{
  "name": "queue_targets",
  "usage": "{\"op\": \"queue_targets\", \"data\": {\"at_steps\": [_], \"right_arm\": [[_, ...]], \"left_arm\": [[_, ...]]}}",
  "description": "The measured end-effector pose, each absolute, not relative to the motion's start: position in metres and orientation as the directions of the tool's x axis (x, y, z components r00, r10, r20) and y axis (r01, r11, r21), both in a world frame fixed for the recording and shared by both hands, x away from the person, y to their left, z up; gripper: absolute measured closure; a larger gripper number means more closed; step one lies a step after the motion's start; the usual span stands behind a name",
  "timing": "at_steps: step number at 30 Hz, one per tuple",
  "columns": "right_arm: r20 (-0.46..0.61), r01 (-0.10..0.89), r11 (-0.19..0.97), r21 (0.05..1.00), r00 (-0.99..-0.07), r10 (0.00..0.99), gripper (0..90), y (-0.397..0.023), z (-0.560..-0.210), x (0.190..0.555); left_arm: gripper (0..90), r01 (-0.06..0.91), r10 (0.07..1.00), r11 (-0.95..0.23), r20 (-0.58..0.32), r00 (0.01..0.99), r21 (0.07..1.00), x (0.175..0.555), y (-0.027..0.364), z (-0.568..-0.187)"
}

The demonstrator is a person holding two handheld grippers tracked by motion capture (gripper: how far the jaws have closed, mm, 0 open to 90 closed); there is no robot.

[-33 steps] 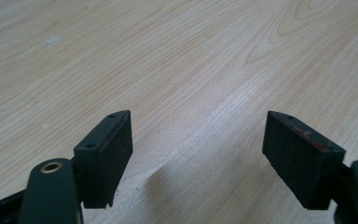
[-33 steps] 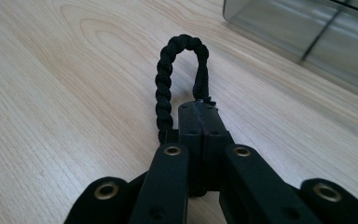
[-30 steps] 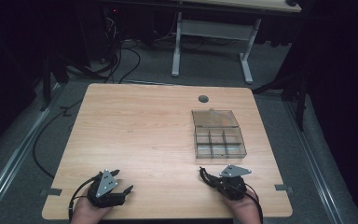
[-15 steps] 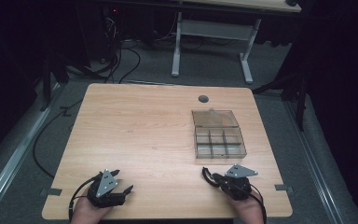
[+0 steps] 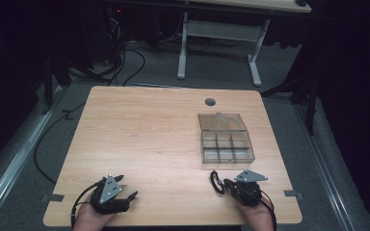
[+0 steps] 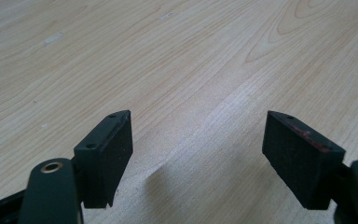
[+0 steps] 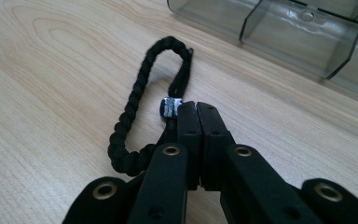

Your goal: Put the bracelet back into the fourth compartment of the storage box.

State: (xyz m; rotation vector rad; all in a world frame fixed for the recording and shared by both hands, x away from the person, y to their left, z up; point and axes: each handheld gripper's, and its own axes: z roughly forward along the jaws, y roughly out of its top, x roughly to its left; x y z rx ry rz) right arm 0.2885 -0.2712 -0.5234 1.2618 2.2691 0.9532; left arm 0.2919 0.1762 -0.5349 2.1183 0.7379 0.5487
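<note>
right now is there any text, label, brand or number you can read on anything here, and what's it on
No readable text anywhere.
The small silver band on the black braided cord bears dark marks, too small and blurred to read.
The clear compartment box, wooden table, left gripper and right gripper: no lettering seen.

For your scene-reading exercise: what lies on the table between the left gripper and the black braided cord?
Nothing: in the high view, bare wooden table runs from the left gripper to the cord.
</note>
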Motion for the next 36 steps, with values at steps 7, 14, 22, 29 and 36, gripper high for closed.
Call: {"op": "queue_targets", "data": {"at_steps": [7, 14, 22, 29, 36], "right_arm": [[0.013, 0.601, 0.343, 0.722, -0.508, 0.861, 87.2, -0.273, -0.520, 0.290], [0.011, 0.629, 0.345, 0.697, -0.491, 0.871, 83.2, -0.270, -0.514, 0.296], [0.047, 0.695, 0.329, 0.640, -0.462, 0.885, 79.4, -0.271, -0.509, 0.302], [0.050, 0.738, 0.342, 0.581, -0.452, 0.891, 72.0, -0.272, -0.501, 0.307], [0.065, 0.779, 0.356, 0.516, -0.450, 0.891, 69.5, -0.270, -0.493, 0.315]], "left_arm": [[24.9, 0.316, 0.666, -0.503, 0.128, 0.734, 0.804, 0.292, 0.176, -0.535], [24.9, 0.314, 0.663, -0.504, 0.127, 0.738, 0.805, 0.292, 0.176, -0.535], [25.0, 0.320, 0.660, -0.502, 0.117, 0.742, 0.803, 0.292, 0.176, -0.535], [25.2, 0.319, 0.656, -0.502, 0.114, 0.746, 0.803, 0.293, 0.177, -0.535], [25.1, 0.318, 0.653, -0.501, 0.111, 0.749, 0.805, 0.293, 0.177, -0.535]]}}
